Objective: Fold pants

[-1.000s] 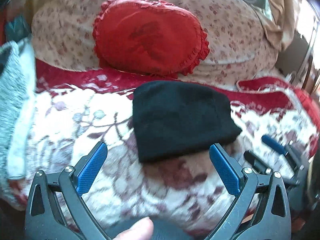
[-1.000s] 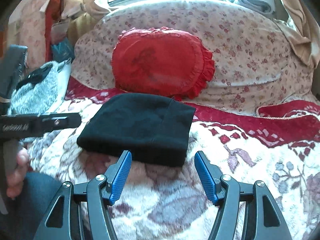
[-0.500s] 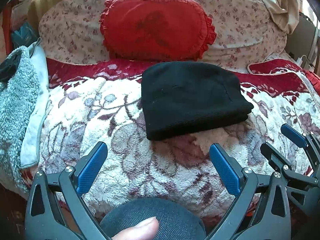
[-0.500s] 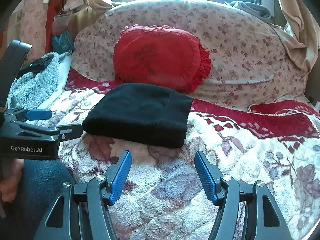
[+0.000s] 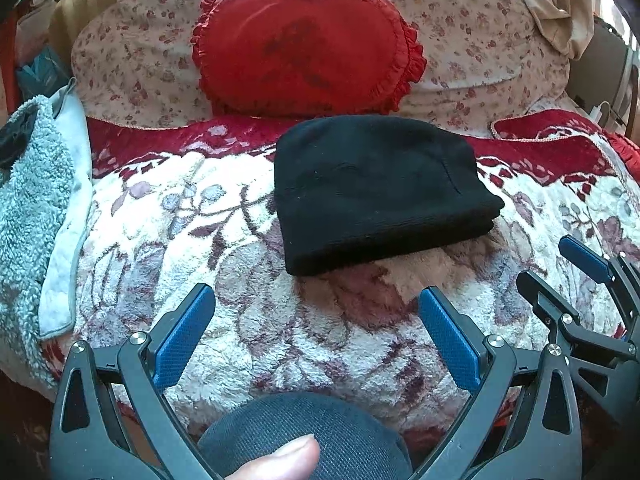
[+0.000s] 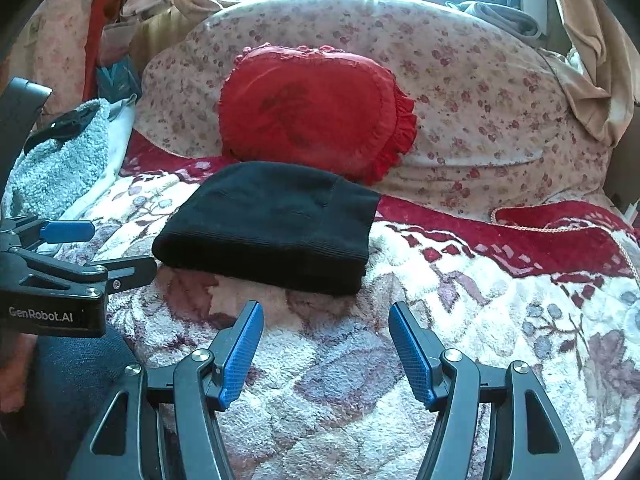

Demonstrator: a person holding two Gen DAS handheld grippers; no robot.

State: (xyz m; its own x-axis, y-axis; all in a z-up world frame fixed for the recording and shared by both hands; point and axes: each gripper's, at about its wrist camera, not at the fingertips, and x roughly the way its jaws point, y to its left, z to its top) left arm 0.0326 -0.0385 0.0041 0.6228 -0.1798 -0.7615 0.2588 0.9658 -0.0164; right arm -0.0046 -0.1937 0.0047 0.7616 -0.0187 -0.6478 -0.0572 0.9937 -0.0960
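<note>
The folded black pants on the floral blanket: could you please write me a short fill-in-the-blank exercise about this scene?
1. The folded black fabric pants lie on the floral plush blanket, just in front of the ____ ruffled cushion.
2. The left gripper holds ____.
3. The jaws of the right gripper stand ____.
4. The grey fleecy garment lies to the ____ of the pants.

Missing words: red; nothing; open; left
</note>
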